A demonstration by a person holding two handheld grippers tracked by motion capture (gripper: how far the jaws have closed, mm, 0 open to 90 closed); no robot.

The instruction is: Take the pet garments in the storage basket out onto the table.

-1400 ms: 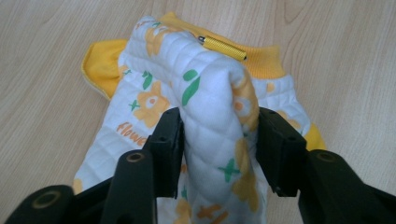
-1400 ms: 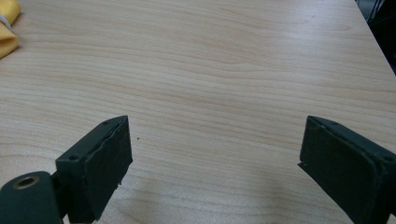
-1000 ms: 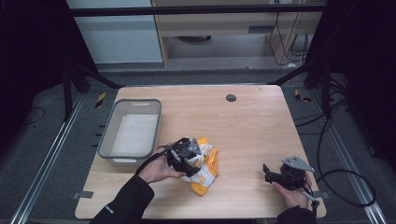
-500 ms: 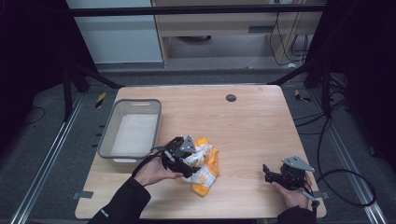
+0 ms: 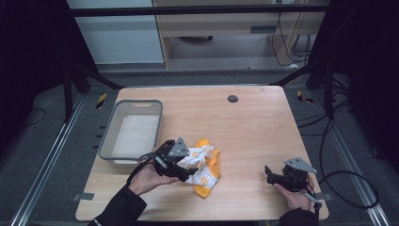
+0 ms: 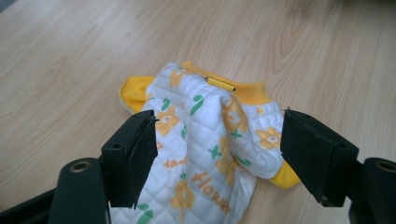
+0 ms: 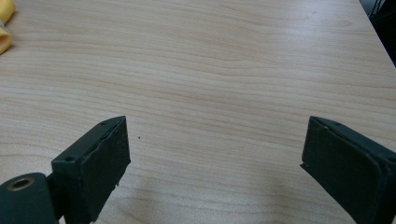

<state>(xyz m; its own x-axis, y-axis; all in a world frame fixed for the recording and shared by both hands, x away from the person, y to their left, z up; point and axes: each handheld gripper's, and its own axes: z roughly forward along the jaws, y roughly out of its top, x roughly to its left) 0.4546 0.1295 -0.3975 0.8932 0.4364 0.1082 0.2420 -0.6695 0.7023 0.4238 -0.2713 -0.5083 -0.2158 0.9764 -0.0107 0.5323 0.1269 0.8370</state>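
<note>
The step in hand looks like letting go of the quilted garment (image 5: 202, 165), which lies crumpled near the worktop's (image 5: 244, 122) front edge, just right of the grey bin (image 5: 134, 134). The left gripper (image 6: 219, 140) has just been opening; its jaws stand wide, the cloth between them with the pads hardly pressing it. Next it probably needs a fresh hold, while the right gripper (image 7: 212, 154) rests open and empty by the front right corner.

My left gripper (image 5: 188, 170) & right gripper (image 5: 269, 175) are black, each w/ a grey three-cornered plate on top. Jaws are thick, flat black blocks; a round screw hole sits at the base. Black cable trails off the right one. Dark sleeves on both arms.
</note>
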